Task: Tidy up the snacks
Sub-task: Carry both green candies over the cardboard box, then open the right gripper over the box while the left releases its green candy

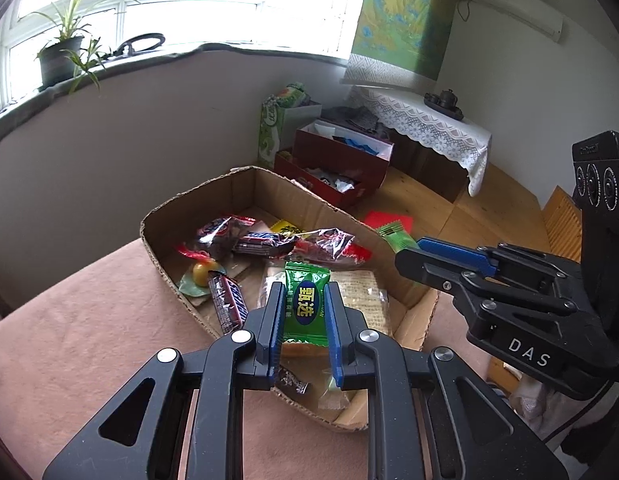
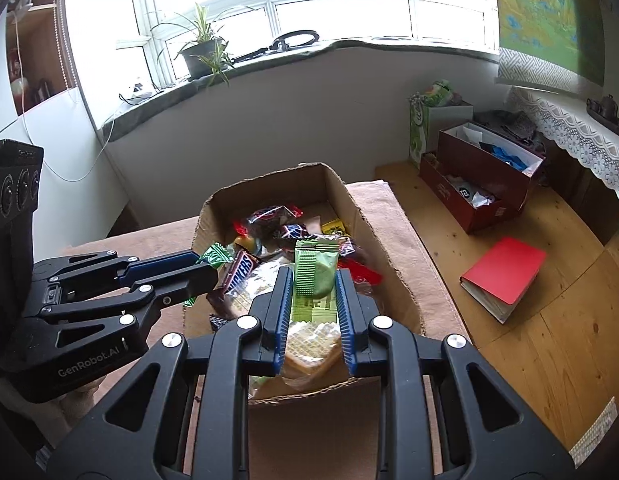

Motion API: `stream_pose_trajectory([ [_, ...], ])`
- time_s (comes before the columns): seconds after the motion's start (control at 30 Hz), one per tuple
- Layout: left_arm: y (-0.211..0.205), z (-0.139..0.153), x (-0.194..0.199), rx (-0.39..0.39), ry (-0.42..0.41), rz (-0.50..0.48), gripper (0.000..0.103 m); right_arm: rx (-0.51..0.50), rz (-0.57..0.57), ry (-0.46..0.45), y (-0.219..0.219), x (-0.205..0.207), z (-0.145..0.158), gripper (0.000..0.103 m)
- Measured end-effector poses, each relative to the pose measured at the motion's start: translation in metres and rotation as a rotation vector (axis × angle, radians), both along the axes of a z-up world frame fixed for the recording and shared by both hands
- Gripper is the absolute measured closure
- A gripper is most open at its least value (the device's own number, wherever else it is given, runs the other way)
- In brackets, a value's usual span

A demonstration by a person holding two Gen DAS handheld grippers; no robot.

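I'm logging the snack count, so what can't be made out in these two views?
- Left wrist view: snacks low in the brown cardboard box, hidden by the left gripper and its green candy packet.
- Right wrist view: the pale green wafer packet's label faces away in the right gripper.
- Small yellow packet: print too small.

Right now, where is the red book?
In the right wrist view, the red book lies on the wooden floor, right of the cardboard box.

Both tools (image 1: 302, 292) (image 2: 314, 282) clamped, angled downward, side by side
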State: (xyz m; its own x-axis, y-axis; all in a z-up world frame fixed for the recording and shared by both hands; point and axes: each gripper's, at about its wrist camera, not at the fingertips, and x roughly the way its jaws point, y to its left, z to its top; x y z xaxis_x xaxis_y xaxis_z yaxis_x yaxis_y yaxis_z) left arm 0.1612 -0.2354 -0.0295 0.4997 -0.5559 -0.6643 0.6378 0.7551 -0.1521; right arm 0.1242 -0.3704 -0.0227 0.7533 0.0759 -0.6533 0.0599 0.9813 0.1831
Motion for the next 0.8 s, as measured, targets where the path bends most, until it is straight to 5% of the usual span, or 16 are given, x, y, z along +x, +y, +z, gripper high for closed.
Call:
stream_pose_trajectory([
  [0.2,-0.006,-0.007,0.003,0.027,0.024,0.028,0.080,0.003,0.001,0.001,-0.003,0.001,0.000,0.079],
  [0.3,-0.007,-0.008,0.004,0.027,0.030,0.044,0.062,-0.007,0.002,-0.007,-0.001,-0.001,0.003,0.059],
  [0.73,0.010,0.001,-0.008,-0.001,0.030,0.071,0.061,-0.028,-0.002,-0.061,0.013,-0.018,0.021,0.033],
  [0.8,0.014,0.003,-0.011,-0.005,0.029,0.075,0.054,-0.028,-0.005,-0.071,0.014,-0.022,0.025,0.031],
])
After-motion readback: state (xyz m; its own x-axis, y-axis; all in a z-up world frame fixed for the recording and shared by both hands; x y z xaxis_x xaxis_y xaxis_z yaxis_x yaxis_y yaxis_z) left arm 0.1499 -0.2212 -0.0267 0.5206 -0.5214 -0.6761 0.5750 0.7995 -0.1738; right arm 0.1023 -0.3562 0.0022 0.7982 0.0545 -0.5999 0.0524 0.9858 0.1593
